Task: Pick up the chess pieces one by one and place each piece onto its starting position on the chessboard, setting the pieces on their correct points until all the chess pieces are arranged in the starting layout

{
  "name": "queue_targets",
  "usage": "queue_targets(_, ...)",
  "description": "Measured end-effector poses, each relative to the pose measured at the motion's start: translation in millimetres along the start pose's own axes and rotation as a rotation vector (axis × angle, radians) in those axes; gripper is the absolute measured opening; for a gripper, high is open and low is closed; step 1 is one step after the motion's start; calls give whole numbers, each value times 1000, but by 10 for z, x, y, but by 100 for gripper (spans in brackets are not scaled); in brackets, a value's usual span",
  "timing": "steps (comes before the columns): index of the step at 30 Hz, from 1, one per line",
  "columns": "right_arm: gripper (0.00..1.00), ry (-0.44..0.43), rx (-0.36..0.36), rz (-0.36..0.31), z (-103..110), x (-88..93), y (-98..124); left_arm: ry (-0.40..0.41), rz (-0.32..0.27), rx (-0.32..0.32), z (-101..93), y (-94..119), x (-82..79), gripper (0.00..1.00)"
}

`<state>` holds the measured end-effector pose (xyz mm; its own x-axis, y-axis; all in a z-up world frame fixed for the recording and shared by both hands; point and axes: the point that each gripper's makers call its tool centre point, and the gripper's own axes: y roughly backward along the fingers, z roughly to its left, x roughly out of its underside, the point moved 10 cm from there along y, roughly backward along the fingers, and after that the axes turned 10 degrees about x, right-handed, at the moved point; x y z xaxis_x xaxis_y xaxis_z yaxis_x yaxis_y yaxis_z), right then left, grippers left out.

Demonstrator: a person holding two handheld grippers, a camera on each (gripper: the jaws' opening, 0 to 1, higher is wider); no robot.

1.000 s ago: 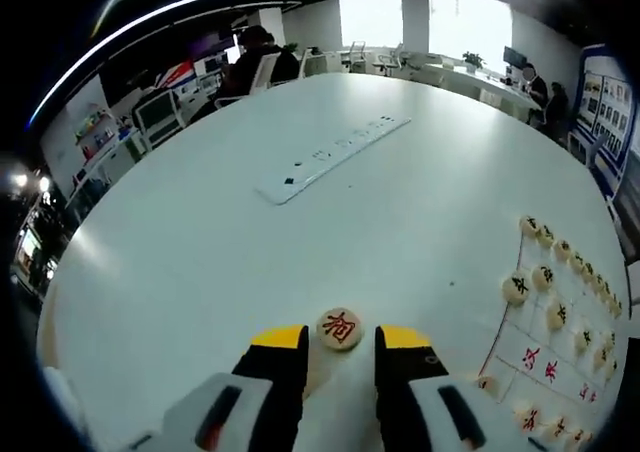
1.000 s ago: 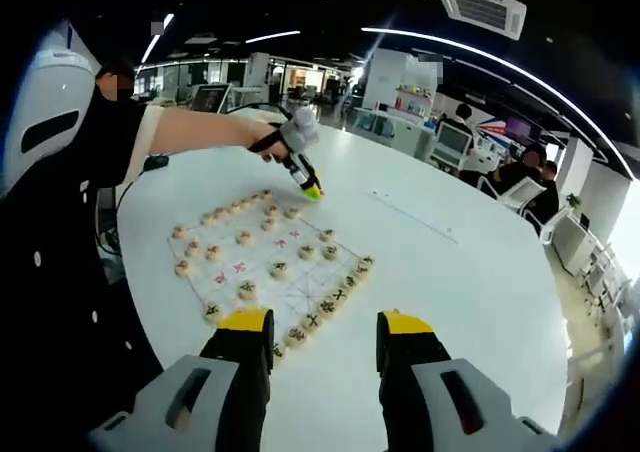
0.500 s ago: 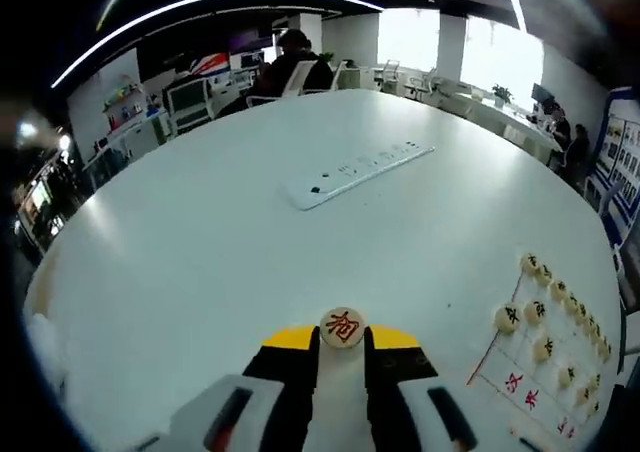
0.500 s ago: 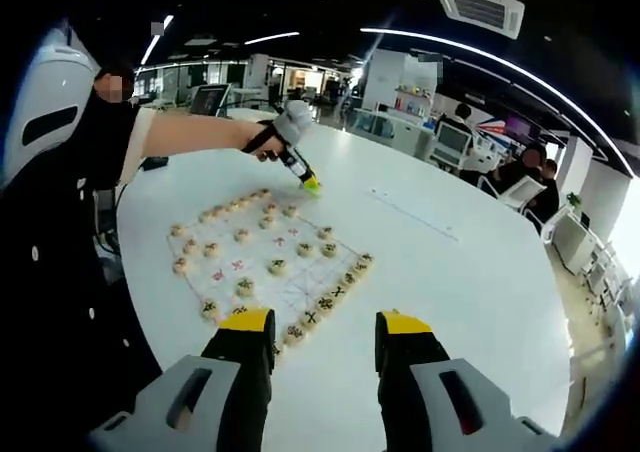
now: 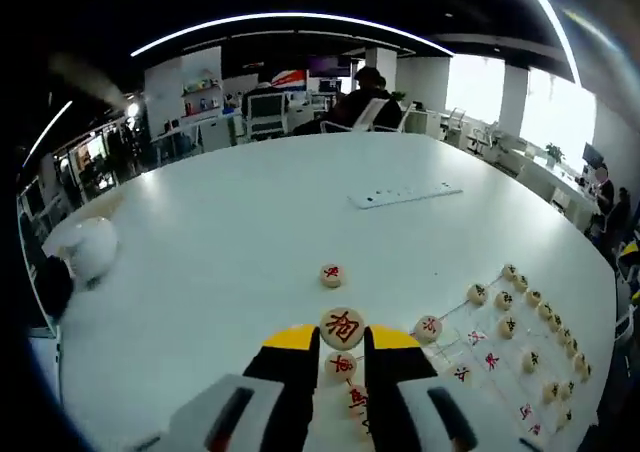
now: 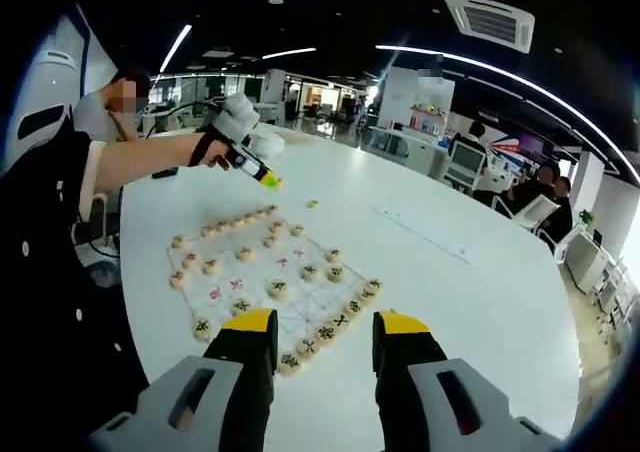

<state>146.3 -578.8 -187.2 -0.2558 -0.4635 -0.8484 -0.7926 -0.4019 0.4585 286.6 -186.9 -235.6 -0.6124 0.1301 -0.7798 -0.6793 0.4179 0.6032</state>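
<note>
1. Left gripper view: the left gripper [image 5: 342, 338] has its yellow-tipped fingers [image 5: 290, 340] clenched on a round wooden chess piece [image 5: 342, 325] with a red character on its face, held above the white worktop [image 5: 230, 232].
2. Below the held piece, seen through the narrow gap between the fingers, another piece [image 5: 341, 365] lies on the chessboard [image 5: 470, 357], at the board's near corner.
3. One loose piece [image 5: 331, 274] lies alone on the worktop, off the board and just beyond the held one.
4. The board runs off to the right, with a row of pieces [image 5: 540, 317] along its far edge, close to the worktop's right rim.
5. A long white power strip [image 5: 405, 194] lies well beyond the board; the worktop between it and the loose piece is bare.
6. Right gripper view: the right gripper [image 6: 325, 344] hangs with its fingers released, nothing between them, above the board's near edge, where a row of pieces [image 6: 335, 324] stands.
7. Here the left gripper [image 6: 268, 181] shows in a person's outstretched hand [image 6: 228, 132], above the worktop past the board's far corner. Broad bare worktop lies to the right of the board.
</note>
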Motion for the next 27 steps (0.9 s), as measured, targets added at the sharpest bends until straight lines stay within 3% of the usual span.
queue_targets(2,39,3,-6,-7,11,-4,-9,19,-55,-20,-31,175,112,20)
queue_targets(8,38,12,-24,-28,51,-42,-7,93,-92,7,-257,630,556,20)
queue_targets(11,38,12,-32,-32,74,-55,-5,68,-83,-38,-307,754,737,20)
queue_targets(18,38,18,-43,-30,150,-80,10,98,-73,-51,-458,845,1082,20)
queue_targets(27,38,20,-58,-13,261,-66,60,83,-44,-90,-607,879,1284,20)
